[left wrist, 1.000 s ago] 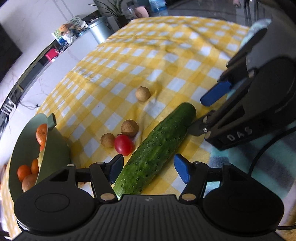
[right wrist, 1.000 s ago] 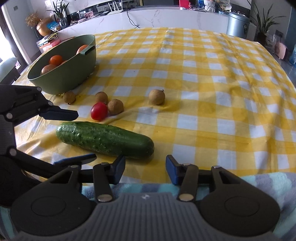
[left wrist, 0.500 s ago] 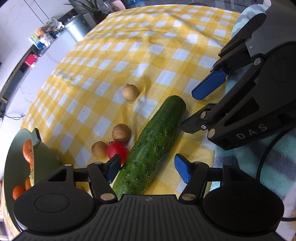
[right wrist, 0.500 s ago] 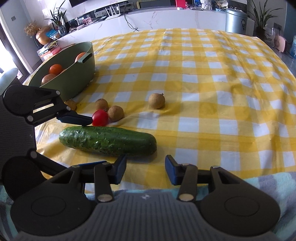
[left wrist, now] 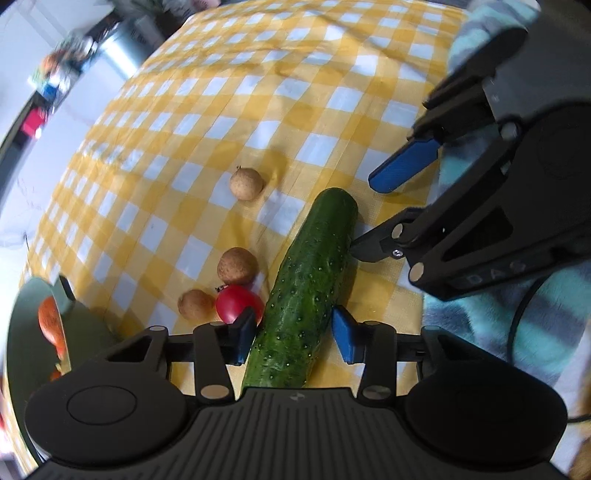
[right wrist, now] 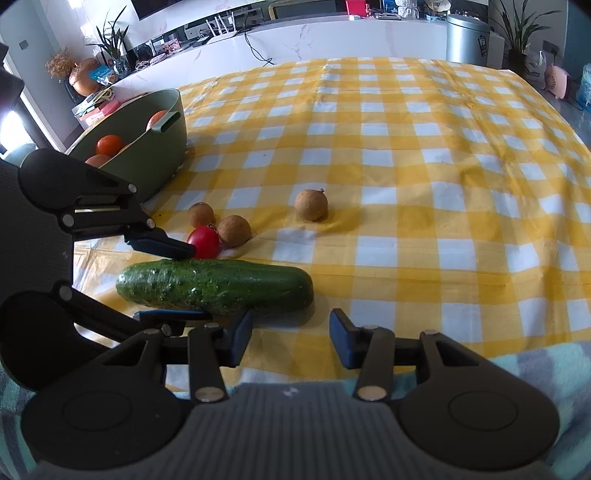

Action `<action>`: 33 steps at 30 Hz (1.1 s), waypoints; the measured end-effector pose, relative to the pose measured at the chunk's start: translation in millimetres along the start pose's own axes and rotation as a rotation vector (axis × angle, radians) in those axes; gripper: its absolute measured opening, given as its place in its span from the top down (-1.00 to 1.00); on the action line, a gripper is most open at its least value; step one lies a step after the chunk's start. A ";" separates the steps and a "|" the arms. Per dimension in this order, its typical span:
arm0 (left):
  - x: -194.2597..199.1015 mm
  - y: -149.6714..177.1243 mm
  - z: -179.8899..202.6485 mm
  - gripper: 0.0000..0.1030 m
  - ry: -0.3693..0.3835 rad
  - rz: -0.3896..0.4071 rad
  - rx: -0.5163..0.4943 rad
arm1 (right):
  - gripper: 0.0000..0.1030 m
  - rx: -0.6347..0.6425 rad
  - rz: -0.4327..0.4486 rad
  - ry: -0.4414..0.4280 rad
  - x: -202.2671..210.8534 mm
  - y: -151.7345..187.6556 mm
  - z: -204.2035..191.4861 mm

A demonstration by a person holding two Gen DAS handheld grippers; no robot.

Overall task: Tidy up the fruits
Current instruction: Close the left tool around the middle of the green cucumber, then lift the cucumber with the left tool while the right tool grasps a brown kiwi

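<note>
left tool (left wrist: 293, 334) | jaws closing | pads touching cucumber (left wrist: 306, 291)

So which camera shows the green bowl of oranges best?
The right wrist view: the green plastic bowl sits whole and sharp there, oranges visible inside. The left wrist view catches only its blurred edge.

Daylit room: white marble counter (right wrist: 332, 40), steel bin (right wrist: 467, 38), potted plants (right wrist: 511, 22).
</note>
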State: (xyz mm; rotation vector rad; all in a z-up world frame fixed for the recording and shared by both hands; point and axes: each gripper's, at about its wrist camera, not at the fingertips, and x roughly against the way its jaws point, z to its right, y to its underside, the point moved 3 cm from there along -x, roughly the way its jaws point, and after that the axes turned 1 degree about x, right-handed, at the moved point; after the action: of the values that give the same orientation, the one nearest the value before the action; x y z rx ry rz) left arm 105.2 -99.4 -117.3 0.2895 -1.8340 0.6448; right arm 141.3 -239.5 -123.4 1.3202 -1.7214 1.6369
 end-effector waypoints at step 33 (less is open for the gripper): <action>1.8 10.0 -16.0 0.11 0.122 0.077 0.403 | 0.14 -0.044 0.032 -0.016 3.3 -1.9 6.3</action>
State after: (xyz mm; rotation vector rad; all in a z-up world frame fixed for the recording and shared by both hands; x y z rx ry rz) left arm 112.4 -82.1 -114.8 0.4357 -1.5950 1.0647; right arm 143.3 -246.1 -121.1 1.2954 -1.7865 1.6002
